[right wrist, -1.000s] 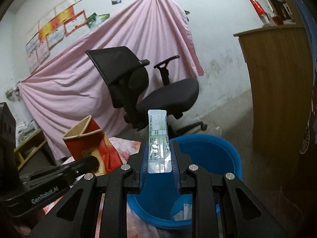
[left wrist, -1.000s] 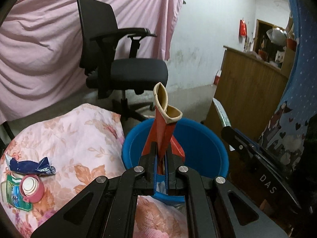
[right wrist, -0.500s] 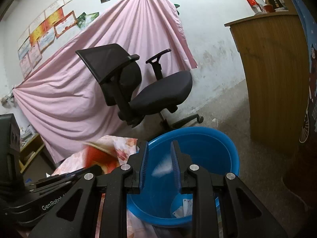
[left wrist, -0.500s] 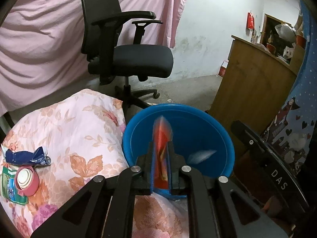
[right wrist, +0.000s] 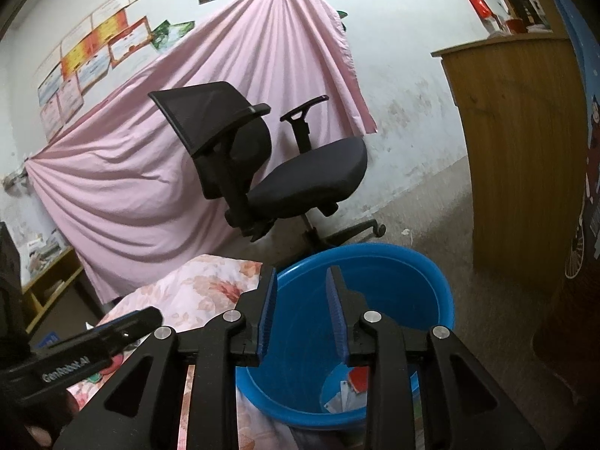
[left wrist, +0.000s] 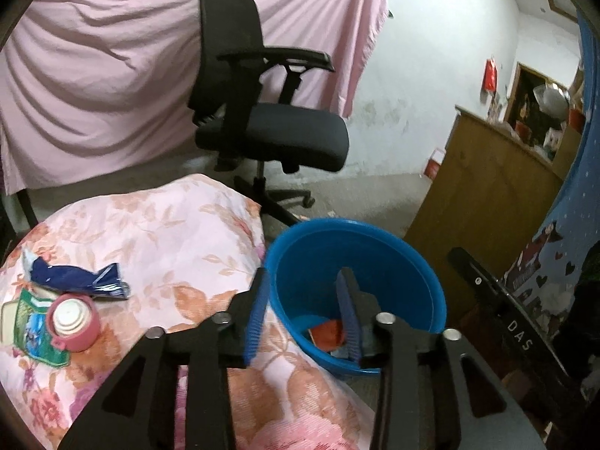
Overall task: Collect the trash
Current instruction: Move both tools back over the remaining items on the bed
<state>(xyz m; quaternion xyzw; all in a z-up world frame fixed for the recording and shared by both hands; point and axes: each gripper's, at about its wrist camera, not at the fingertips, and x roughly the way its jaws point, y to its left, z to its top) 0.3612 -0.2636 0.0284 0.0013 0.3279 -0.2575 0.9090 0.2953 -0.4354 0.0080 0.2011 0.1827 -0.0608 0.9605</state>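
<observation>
Blue plastic, round and deep: that is the blue plastic bucket [left wrist: 390, 262] on the floor, and the trash is now down inside it. A second ago the left gripper [left wrist: 303, 311] pinched a red paper box over the bucket. Its jaws have just been opening, and now they stand apart with nothing between them. The red paper box [left wrist: 328, 332] lies at the bottom. The right gripper [right wrist: 302, 315] has also let go of its clear strip packet. Its jaws have been opening a little, with only a narrow gap and nothing in it.

So two bits are done. More wait on the flowery pink blanket [left wrist: 161, 232]: a crumpled dark blue wrapper [left wrist: 80, 279], a pink round lid [left wrist: 73, 322] and a green printed packet [left wrist: 33, 332] under it.

A black office chair [left wrist: 262, 112] and a brown wooden cabinet [left wrist: 483, 202] stand behind, well apart. Nothing blocks the way.
</observation>
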